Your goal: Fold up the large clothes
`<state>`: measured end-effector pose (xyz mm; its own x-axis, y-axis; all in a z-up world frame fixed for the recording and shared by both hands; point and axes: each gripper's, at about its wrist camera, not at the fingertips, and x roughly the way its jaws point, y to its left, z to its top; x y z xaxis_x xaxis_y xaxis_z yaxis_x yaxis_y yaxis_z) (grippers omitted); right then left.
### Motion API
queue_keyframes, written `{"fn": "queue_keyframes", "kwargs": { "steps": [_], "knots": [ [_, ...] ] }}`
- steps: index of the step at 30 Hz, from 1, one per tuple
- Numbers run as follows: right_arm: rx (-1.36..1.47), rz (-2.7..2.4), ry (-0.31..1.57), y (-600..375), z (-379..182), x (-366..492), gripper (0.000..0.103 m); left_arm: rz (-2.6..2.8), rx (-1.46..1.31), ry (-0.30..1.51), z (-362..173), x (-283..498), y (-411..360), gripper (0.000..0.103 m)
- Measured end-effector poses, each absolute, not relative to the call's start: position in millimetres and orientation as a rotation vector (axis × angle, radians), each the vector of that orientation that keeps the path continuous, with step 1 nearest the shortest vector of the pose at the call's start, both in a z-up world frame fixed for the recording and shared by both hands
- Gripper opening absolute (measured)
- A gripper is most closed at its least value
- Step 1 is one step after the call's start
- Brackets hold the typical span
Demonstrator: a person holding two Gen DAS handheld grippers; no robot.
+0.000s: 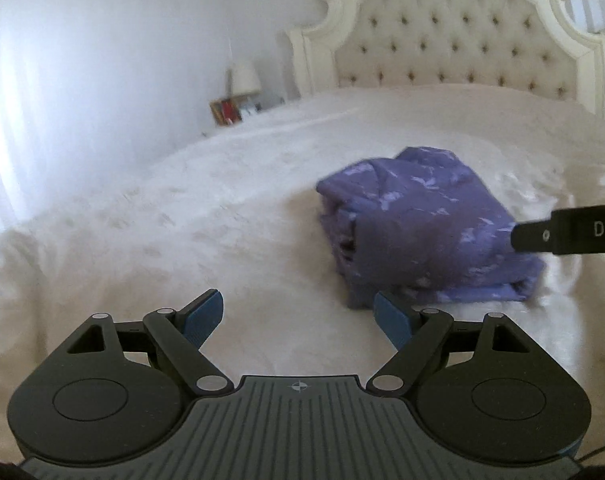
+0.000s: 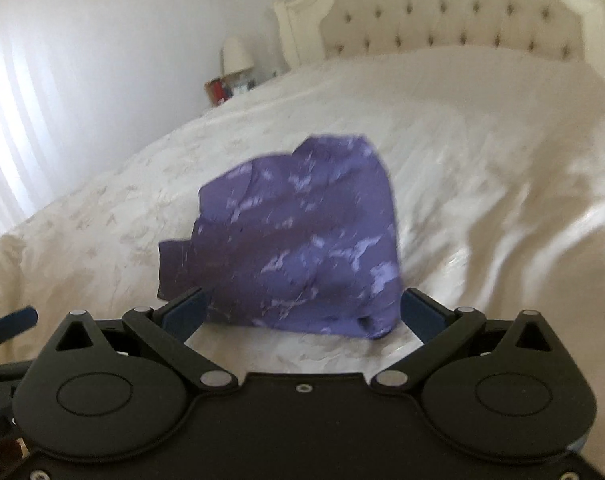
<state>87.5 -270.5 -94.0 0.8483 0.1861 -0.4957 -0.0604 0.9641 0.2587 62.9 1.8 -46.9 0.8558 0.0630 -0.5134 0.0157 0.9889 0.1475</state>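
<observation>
A cream bedspread (image 1: pixel 222 208) covers a bed with a tufted headboard (image 1: pixel 454 36). On it lies a folded purple garment (image 2: pixel 298 240). The left gripper (image 1: pixel 298 320) is spread wide and empty, the garment ahead to its right. The right gripper (image 2: pixel 302 314) also gapes, nothing pinched, the bundle just beyond its fingertips. Only the left view shows lettering on the right gripper's side.

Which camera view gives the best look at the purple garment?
The right wrist view: the purple garment sits centred and unobstructed on the bed. In the left wrist view it lies off to the right, its edge partly covered by the right gripper.
</observation>
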Motion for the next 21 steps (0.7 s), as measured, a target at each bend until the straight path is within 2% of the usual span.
{"fn": "queue_keyframes", "kwargs": {
  "steps": [8,21],
  "knots": [
    [0.163,-0.048,0.524,-268,-68,57,0.102,-0.043,0.093,0.558,-34,58,2,0.083],
    [0.187,-0.044,0.628,-269,-84,36,0.102,-0.095,0.014,0.658,-33,51,-6,0.082]
  ]
}}
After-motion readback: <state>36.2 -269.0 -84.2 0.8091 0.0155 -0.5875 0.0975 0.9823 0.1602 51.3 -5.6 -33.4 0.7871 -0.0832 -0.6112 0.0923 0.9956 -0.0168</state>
